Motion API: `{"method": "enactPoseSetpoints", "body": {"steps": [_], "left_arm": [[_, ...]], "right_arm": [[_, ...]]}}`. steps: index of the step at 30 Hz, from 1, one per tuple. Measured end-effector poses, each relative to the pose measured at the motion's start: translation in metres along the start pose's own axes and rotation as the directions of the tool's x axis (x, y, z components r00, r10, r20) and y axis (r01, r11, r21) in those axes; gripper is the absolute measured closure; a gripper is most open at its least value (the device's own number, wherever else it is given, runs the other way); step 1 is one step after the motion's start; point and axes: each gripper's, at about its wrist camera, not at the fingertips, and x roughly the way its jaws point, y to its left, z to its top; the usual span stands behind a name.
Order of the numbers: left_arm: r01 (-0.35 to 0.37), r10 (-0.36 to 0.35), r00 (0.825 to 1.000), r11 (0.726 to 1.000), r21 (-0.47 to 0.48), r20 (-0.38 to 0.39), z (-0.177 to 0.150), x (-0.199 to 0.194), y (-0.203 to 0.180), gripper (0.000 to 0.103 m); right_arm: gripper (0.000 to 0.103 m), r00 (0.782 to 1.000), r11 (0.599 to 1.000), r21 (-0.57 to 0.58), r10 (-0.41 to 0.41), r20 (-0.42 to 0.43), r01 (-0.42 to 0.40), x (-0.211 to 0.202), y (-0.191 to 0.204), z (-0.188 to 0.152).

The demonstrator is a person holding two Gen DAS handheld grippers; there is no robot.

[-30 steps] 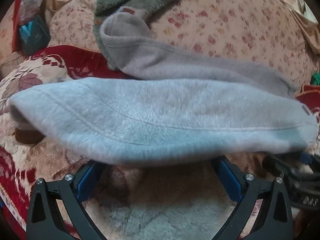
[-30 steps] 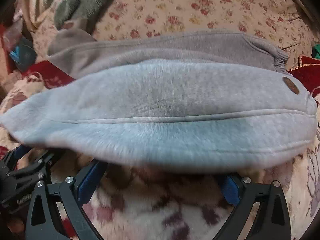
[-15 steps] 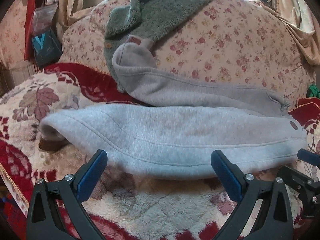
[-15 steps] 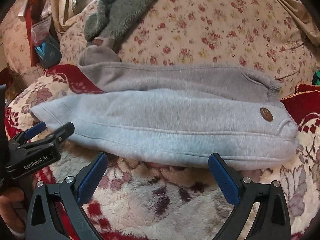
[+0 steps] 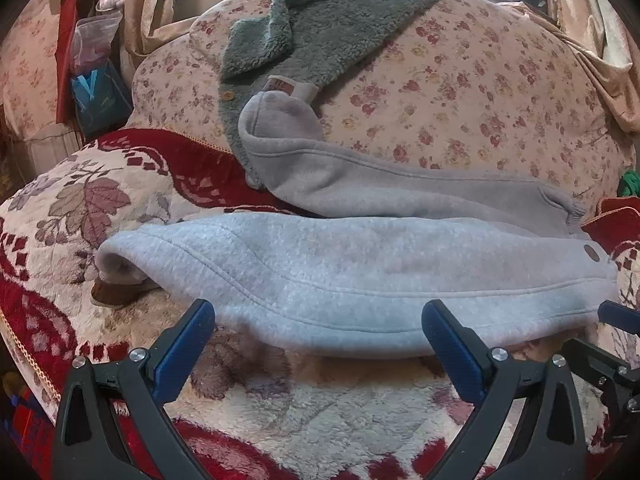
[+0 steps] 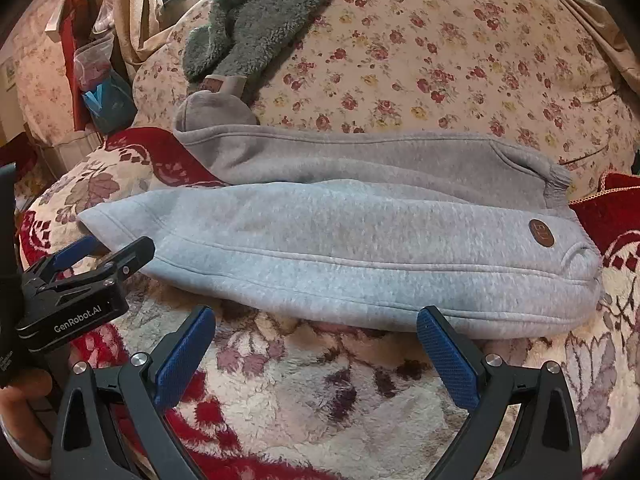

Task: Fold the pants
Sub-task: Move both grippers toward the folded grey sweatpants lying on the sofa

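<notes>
Grey fleece pants (image 5: 360,280) lie folded lengthwise across the sofa seat, one leg on top of the other, waistband with a round brown patch (image 6: 541,233) at the right. The far leg's end curls up against the sofa back (image 5: 280,120). My left gripper (image 5: 318,320) is open and empty, just in front of the pants' near edge. My right gripper (image 6: 316,324) is open and empty, also just short of the near edge. The left gripper also shows at the left of the right wrist view (image 6: 80,280).
A red and cream floral fleece blanket (image 5: 300,408) covers the seat. A grey-green fuzzy jacket (image 5: 340,28) hangs over the flowered sofa back (image 5: 480,92). A bag with blue items (image 5: 96,88) stands at the far left.
Both grippers have drawn back and up from the pants. The pants' near edge, earlier over the fingertips, now lies on the blanket beyond them. The pants lie still.
</notes>
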Motion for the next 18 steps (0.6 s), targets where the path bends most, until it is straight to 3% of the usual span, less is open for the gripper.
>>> {"method": "enactPoseSetpoints", "body": {"steps": [18], "left_arm": [[-0.014,0.014,1.000,1.000,-0.026,-0.008,-0.002,0.008,0.010,0.000]], "right_arm": [[0.001,0.999,1.000,0.011,-0.019,-0.042,0.019,0.011,-0.010,-0.003]]}}
